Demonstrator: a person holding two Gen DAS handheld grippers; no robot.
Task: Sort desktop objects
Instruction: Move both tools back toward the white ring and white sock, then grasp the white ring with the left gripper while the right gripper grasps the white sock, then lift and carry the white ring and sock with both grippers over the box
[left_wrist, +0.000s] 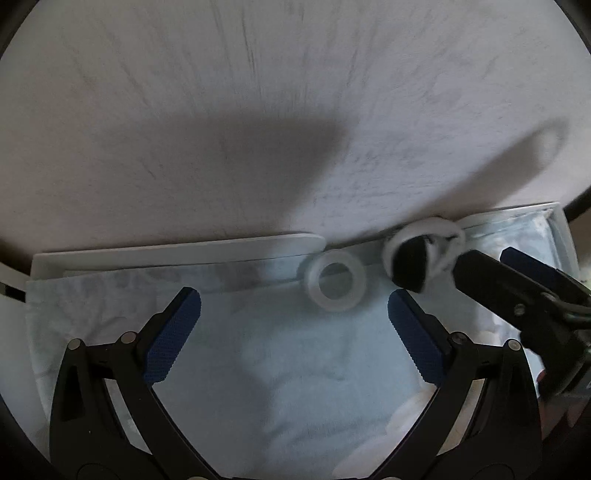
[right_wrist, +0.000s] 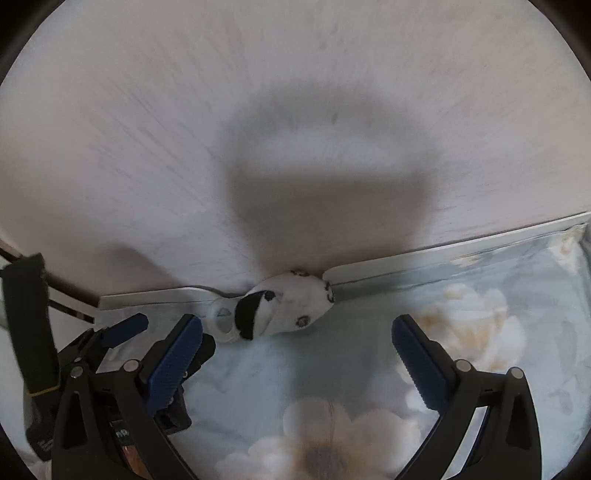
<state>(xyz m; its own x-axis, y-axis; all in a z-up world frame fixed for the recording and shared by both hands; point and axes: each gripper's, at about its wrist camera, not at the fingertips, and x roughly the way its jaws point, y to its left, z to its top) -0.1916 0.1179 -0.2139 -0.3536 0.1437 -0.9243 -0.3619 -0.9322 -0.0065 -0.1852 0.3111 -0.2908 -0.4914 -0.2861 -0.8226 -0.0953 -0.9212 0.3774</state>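
A white plush toy with black patches (right_wrist: 288, 302), lying on pale blue floral cloth (right_wrist: 480, 332) against a white rail (right_wrist: 443, 254), is seen at centre of the right wrist view and at right of centre in the left wrist view. A white ring (left_wrist: 337, 286) rests just beside it, to its left. Right tongs (right_wrist: 297, 350) are held wide and empty, the toy just ahead of the gap between the blue pads (right_wrist: 177, 354). Left tongs (left_wrist: 294, 332) are likewise wide and empty, near the ring. Step judged: approach before pickup. The next move is judged to call for advancing over the toy and closing without nudging the ring.
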